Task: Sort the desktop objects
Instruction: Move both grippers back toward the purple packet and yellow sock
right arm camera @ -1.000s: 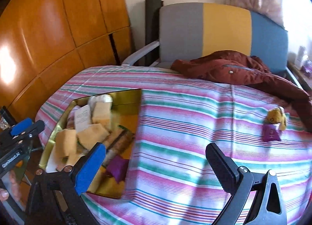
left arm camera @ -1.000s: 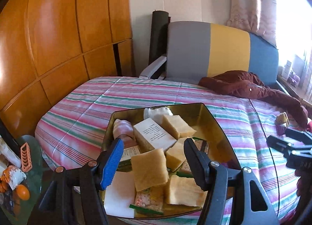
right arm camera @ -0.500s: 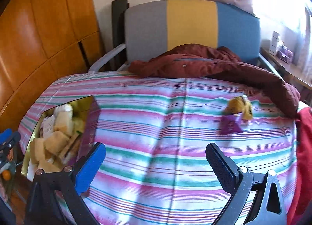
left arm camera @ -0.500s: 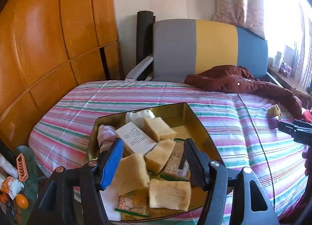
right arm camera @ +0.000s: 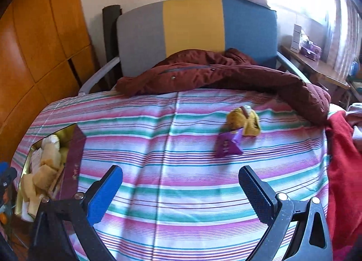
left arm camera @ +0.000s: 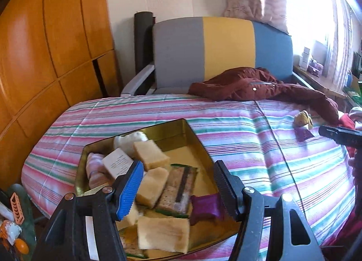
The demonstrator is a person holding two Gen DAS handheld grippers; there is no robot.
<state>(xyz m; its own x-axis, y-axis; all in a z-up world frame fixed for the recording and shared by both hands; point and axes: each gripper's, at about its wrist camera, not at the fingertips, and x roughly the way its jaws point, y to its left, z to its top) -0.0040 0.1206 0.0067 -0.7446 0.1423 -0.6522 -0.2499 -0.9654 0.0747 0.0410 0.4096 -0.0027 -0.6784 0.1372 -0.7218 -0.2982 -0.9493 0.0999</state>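
A gold tin sits on the striped cloth and holds several tan blocks, a white box, a cracker packet and a purple packet. My left gripper hovers open just above the tin's near half, with nothing between its fingers. In the right wrist view a loose purple packet lies on the cloth beside a small yellow soft toy. My right gripper is open and empty over bare cloth, short of that packet. The tin shows at that view's left edge.
A maroon jacket lies across the far edge of the cloth, in front of a grey, yellow and blue chair back. Red fabric hangs at the right. Wooden cabinets stand on the left, a cluttered side table at lower left.
Both hands swung to the right. The tin slid to the left edge of the right wrist view, and the loose purple packet and yellow toy came toward its middle. Both grippers stayed open.
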